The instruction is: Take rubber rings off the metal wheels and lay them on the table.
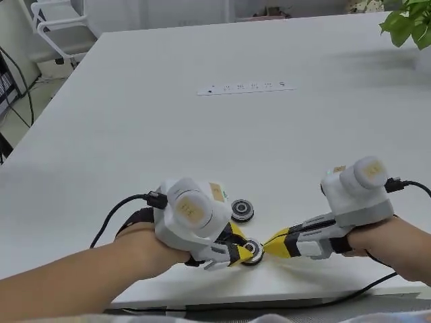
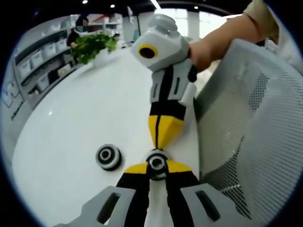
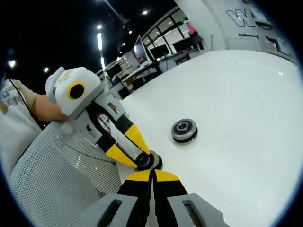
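Near the front edge of the white table (image 1: 202, 134), one metal wheel (image 1: 253, 250) is held between the yellow-tipped jaws of the left gripper (image 1: 241, 246), which are closed narrowly on its two sides. The wheel's round face is turned upward, so its axle is judged to stand roughly upright. The right gripper (image 1: 269, 243) is brought in from the opposite side, its long axis aimed almost straight at the wheel and nearly nose to nose with the left one. Its jaws are pressed together to a point, and that point is seen touching the wheel's rim in both gripper views. Whether a lip of the dark rubber ring (image 3: 141, 163) is nipped between them cannot be told. The coming move is judged to turn on this relation: the ring lies directly ahead of the right tips, on the side of the wheel away from the left gripper, so a pull back along the right gripper's own line would be needed to peel it off. By count there are two wheels — the held one and a second wheel (image 1: 242, 209) resting flat on the table just beyond, apart from both grippers — and two grippers; each wheel appears to have its ring on yet
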